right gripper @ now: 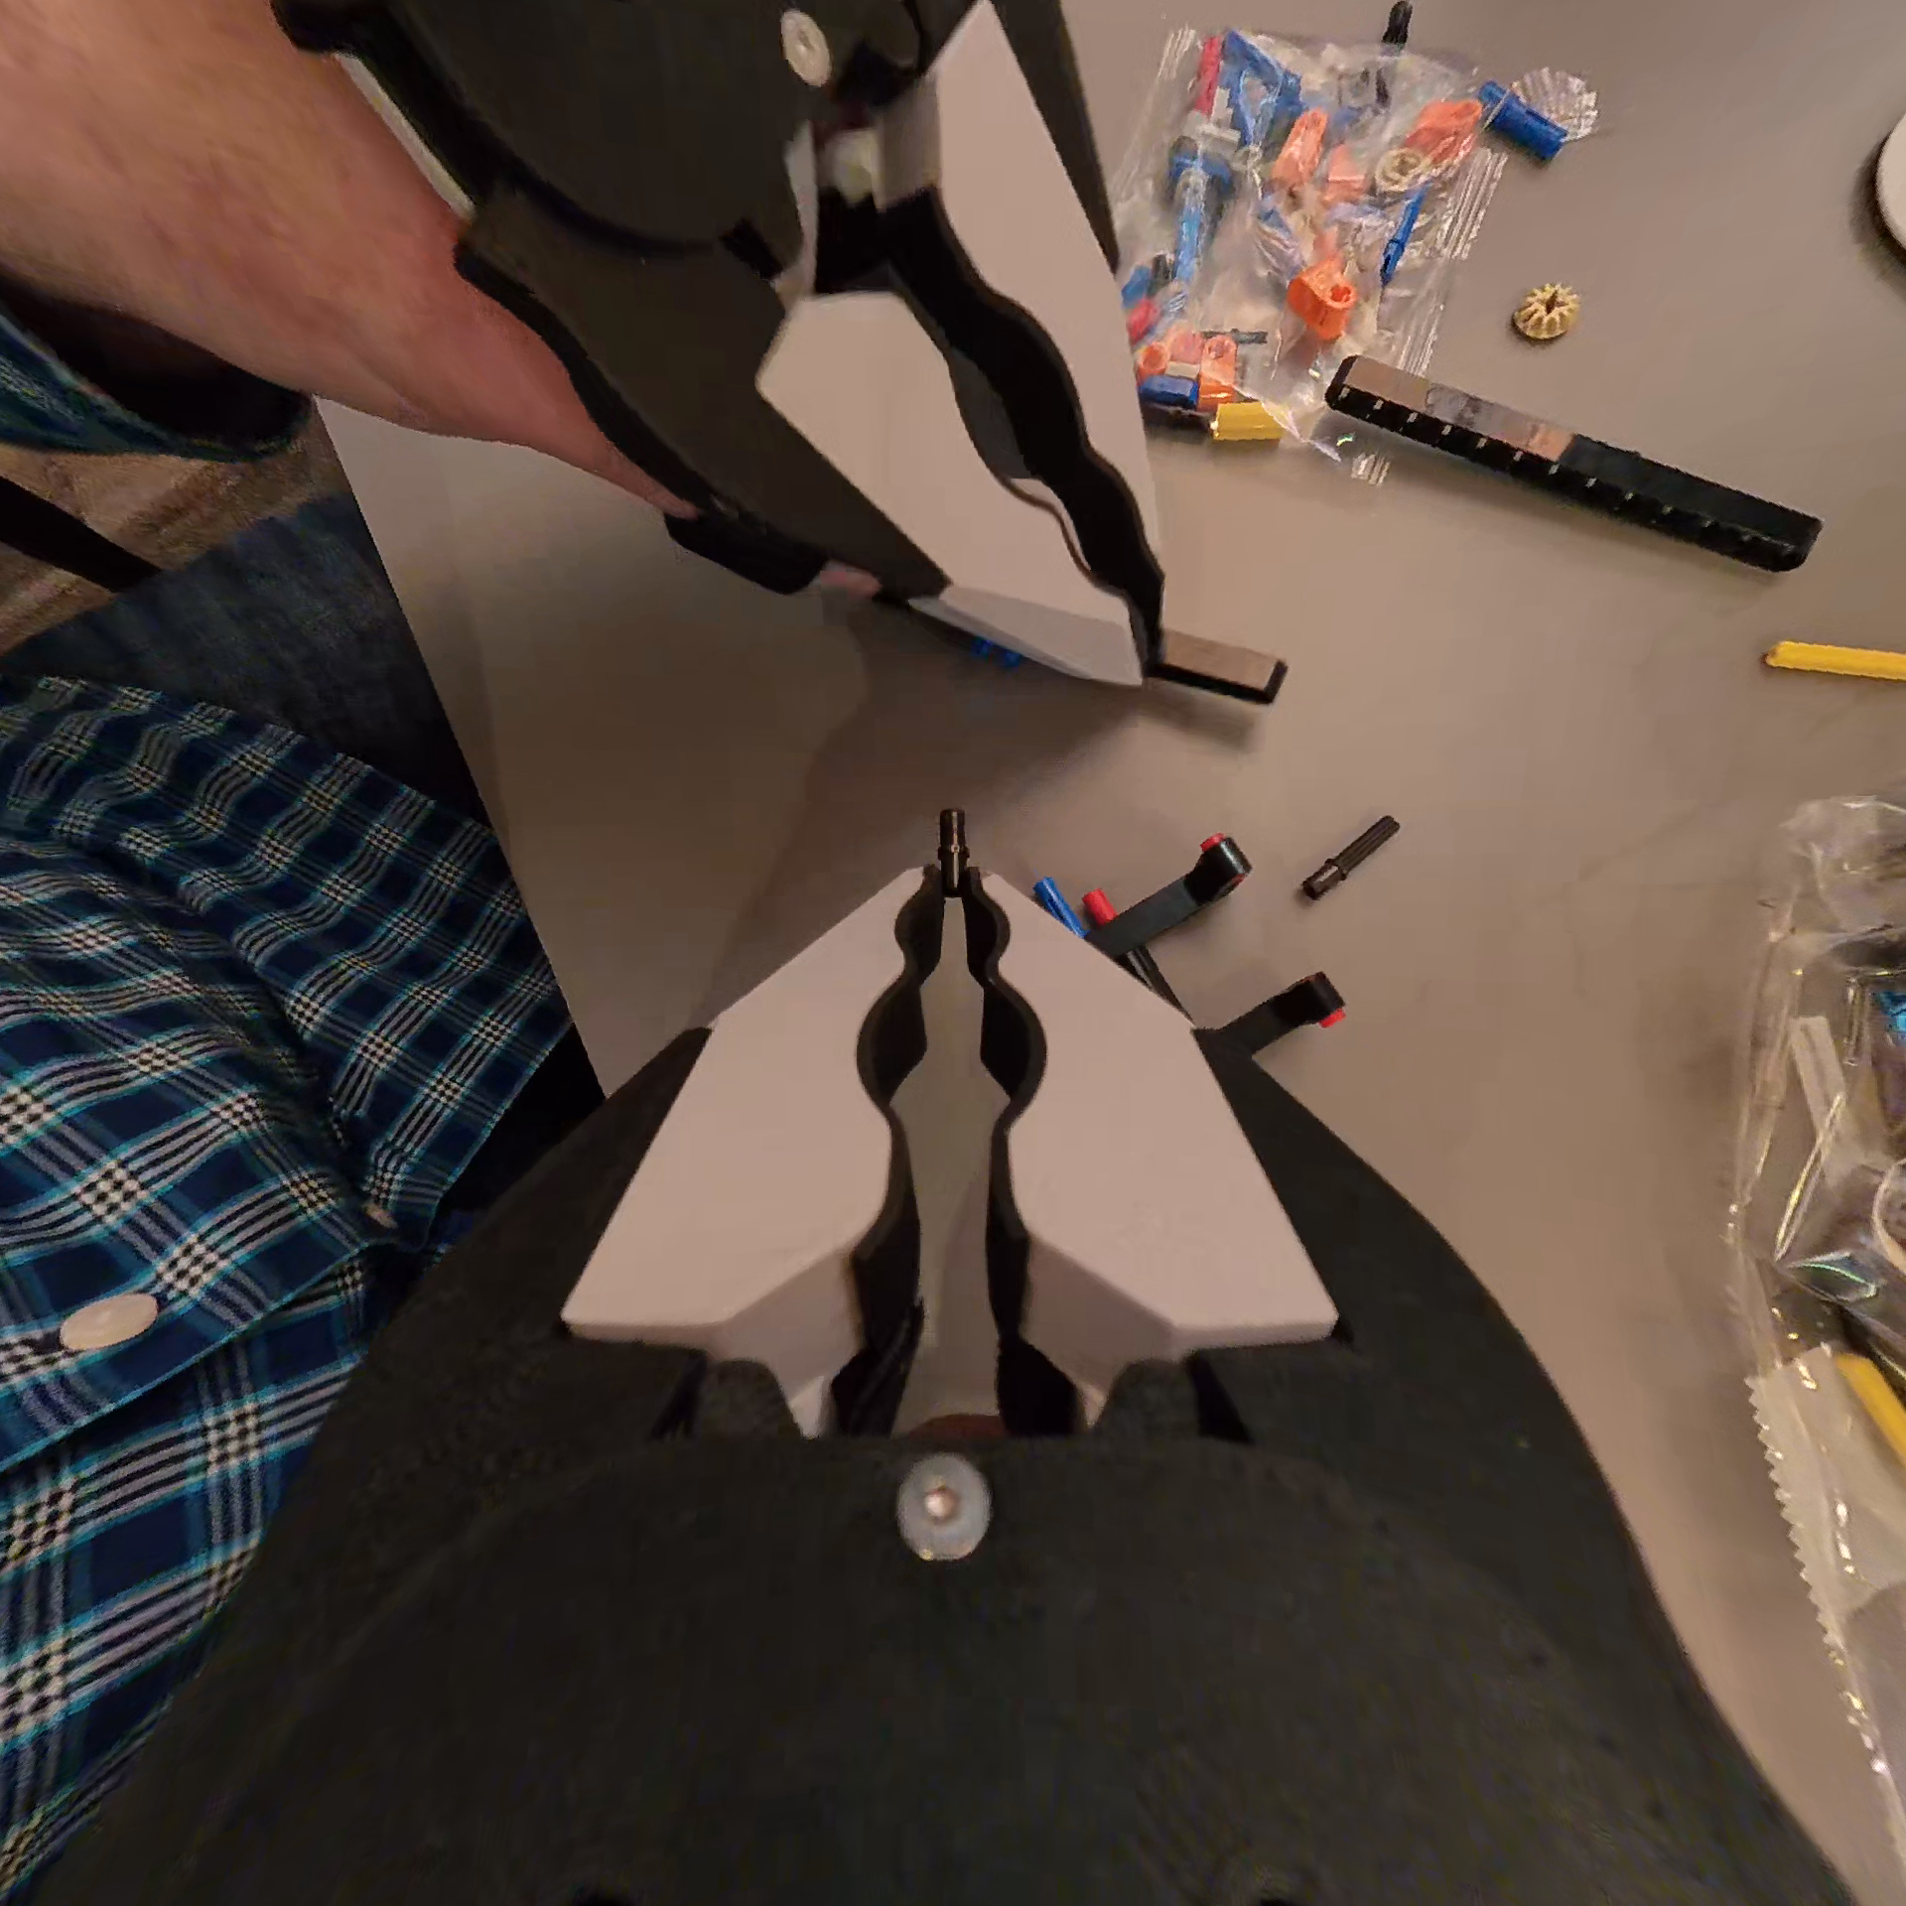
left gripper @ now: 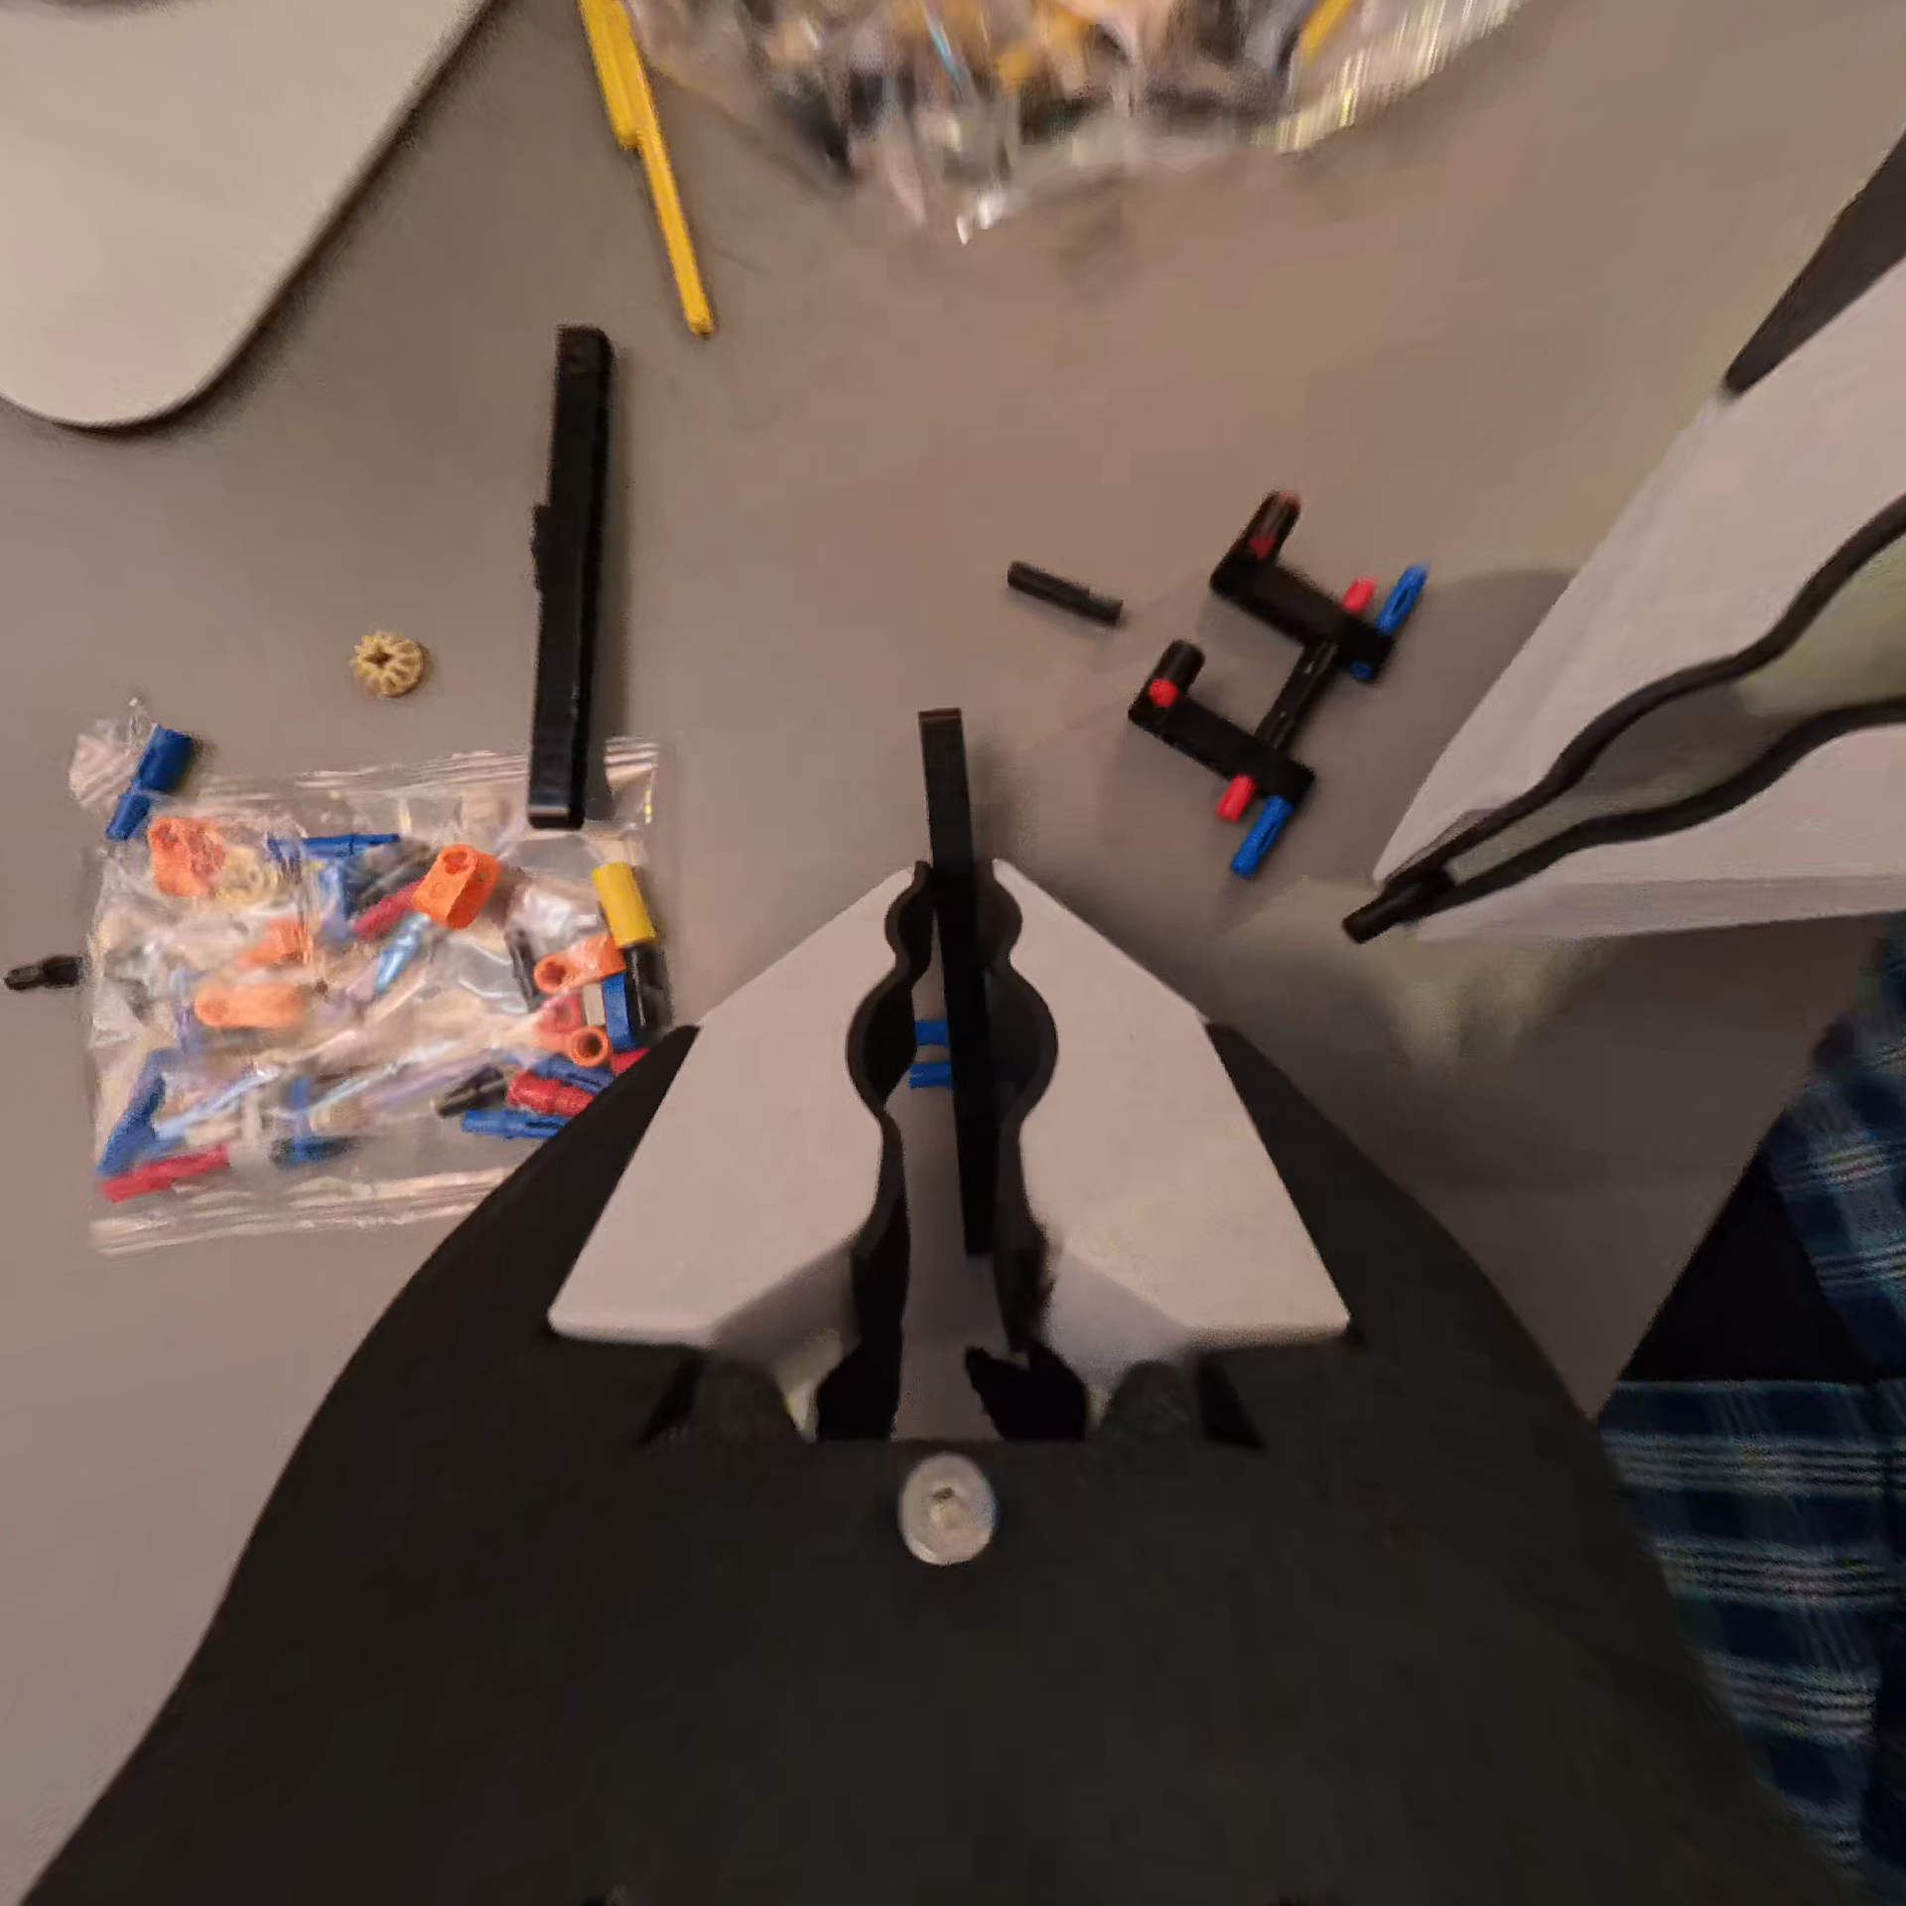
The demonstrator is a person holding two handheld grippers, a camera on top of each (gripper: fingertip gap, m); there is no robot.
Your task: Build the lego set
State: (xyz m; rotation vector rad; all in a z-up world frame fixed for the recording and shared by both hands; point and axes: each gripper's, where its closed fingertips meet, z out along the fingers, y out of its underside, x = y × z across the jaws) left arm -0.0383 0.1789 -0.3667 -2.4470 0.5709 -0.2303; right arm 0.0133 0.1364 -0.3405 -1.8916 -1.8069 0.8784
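My left gripper (left gripper: 954, 877) is shut on a short black beam (left gripper: 954, 804) that carries two blue pins (left gripper: 930, 1052). The beam sticks out past the fingertips, just above the grey table (left gripper: 825, 464). In the right wrist view the left gripper (right gripper: 1147, 645) shows with the beam's end (right gripper: 1217, 668) poking out. My right gripper (right gripper: 951, 887) is shut on a small black pin (right gripper: 950, 841). The right gripper also shows in the left wrist view (left gripper: 1408, 895), holding the pin (left gripper: 1377, 916). A black sub-assembly with red and blue pins (left gripper: 1279, 681) lies between the grippers; the right wrist view shows it too (right gripper: 1165, 908).
A long black beam (left gripper: 572, 578) lies partly on a clear bag of small coloured parts (left gripper: 361, 990). A tan gear (left gripper: 390, 663), a loose black axle pin (left gripper: 1062, 593), a yellow axle (left gripper: 650, 175) and another clear parts bag (right gripper: 1836, 1135) lie around. A person in a plaid shirt (right gripper: 206, 1031) sits at the table edge. My hands' fingertips stand some 7 cm from each other. To the tan gear (left gripper: 390, 663): left tips about 12 cm, right tips about 20 cm. Seen from the right wrist view (right gripper: 1542, 306) as well.
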